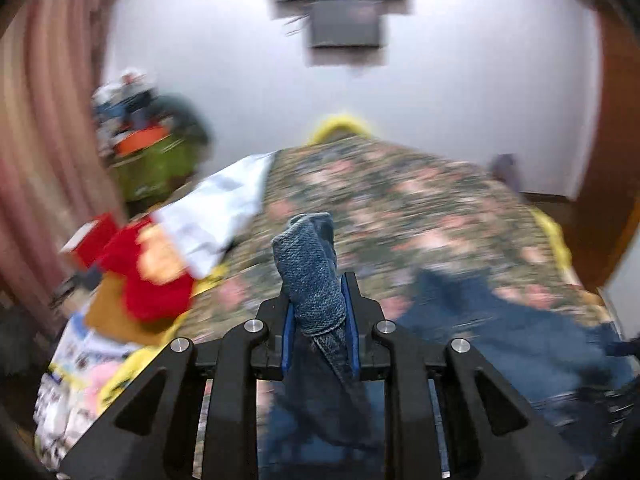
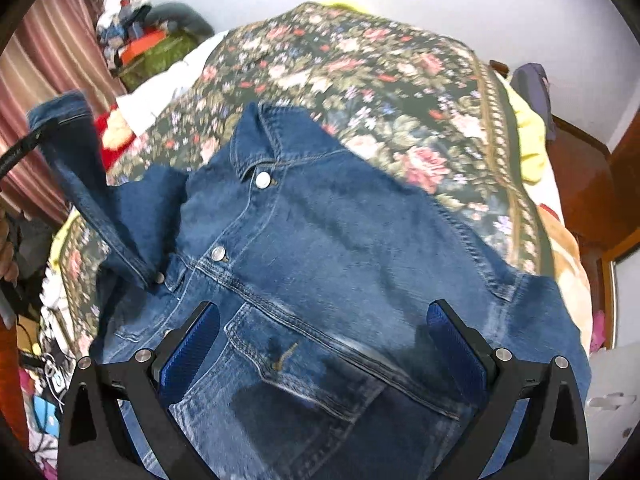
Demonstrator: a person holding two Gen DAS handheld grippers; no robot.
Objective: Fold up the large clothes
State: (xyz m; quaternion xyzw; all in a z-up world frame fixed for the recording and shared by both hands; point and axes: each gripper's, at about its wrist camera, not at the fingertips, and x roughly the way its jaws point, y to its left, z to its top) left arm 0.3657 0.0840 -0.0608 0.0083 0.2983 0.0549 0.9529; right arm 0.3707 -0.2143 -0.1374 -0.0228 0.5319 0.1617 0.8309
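A blue denim jacket (image 2: 328, 240) lies front up on the floral bedspread (image 2: 360, 68), collar toward the far end, silver buttons showing. My left gripper (image 1: 318, 300) is shut on the end of one denim sleeve (image 1: 312, 264), which sticks up between its blue pads. In the right wrist view that sleeve (image 2: 76, 160) is lifted off the bed at the left, with the left gripper (image 2: 44, 126) at its cuff. My right gripper (image 2: 324, 344) hovers open just above the chest pocket, nothing between its fingers.
A red and white pile of clothes (image 1: 160, 264) lies at the bed's left edge. A green bag with clutter (image 2: 156, 52) stands in the far left corner by a striped curtain (image 2: 40, 80). A yellow cloth (image 2: 528, 144) and wooden furniture (image 2: 588, 184) are to the right.
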